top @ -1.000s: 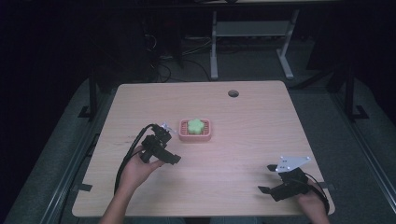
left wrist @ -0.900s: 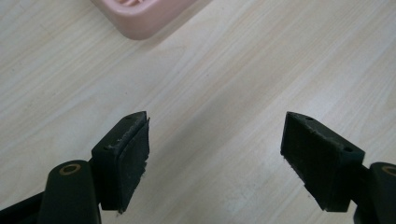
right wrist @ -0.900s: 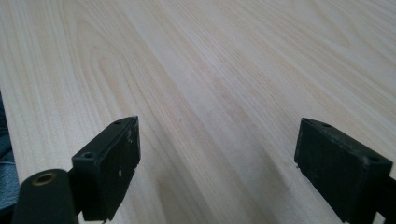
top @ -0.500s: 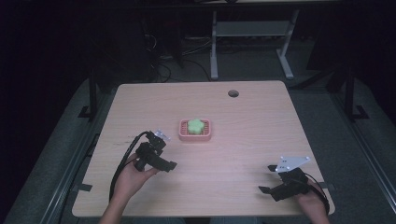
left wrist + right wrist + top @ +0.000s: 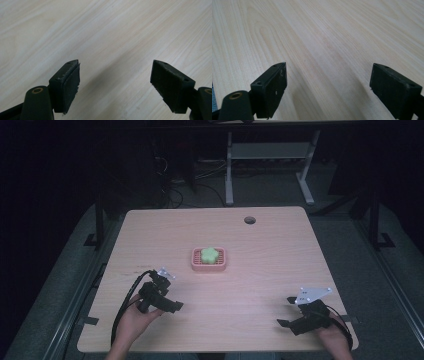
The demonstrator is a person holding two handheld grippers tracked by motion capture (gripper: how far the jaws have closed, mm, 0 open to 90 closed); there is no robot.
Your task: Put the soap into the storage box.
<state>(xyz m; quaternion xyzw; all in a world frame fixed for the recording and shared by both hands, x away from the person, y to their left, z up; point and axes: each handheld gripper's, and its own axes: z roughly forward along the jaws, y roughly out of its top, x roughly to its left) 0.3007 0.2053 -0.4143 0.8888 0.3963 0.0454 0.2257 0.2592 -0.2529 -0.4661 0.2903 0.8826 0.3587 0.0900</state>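
The left gripper [image 5: 172, 306], held low over the pale wooden table [image 5: 270, 245] near its front left, has its black jaws spread wide, as the left gripper view shows, with only bare wood grain between them. The right gripper [image 5: 286, 311], near the front right corner, is likewise spread over bare wood. From above, a pink ridged rectangular dish [image 5: 222, 265] holding a green flower-shaped block [image 5: 209, 254] sits mid-table, well apart from both, nearer the left gripper.

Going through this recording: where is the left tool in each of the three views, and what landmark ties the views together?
High view: left tool at lower left, near the table's front edge, short of the pink dish.
Left gripper view: left tool at the bottom, jaws apart over bare wood.
Right gripper view: I can't place it here.
Shared landmark: the light wood-grain table.
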